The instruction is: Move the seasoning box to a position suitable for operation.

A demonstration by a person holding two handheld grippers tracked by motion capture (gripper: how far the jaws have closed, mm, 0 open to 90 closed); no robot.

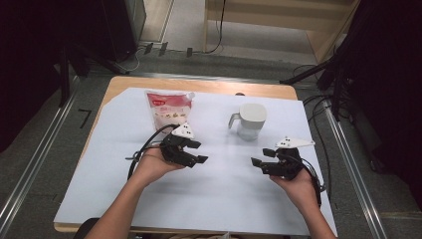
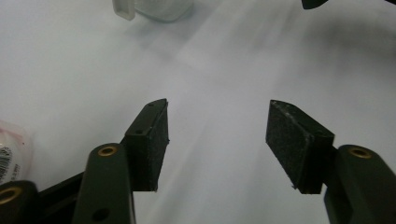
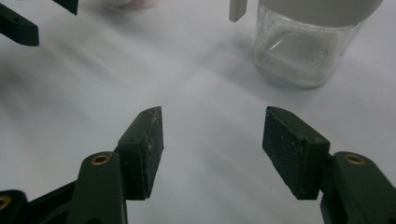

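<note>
A pink-and-white pouch (image 1: 168, 106) lies flat at the back left of the white sheet. A clear jar with a white lid and handle (image 1: 248, 121) stands at the back centre; its glass body (image 3: 299, 53) looms ahead of my right jaws, and its base (image 2: 154, 7) peeks in at the top of the left gripper view. My left gripper (image 1: 198, 152) hovers just in front of the pouch, open, with nothing between its pads (image 2: 148, 144). My right gripper (image 1: 260, 158) hangs in front of the jar and to its right, open and empty too, pointing toward the left one.
The white sheet (image 1: 214, 199) covers a wooden table (image 1: 119, 82) whose back edge shows beyond it. Metal rails run along both sides on the floor. Cables and dark stands crowd the floor behind the table. A corner of the pouch (image 2: 11, 151) lies left of my left jaws.
</note>
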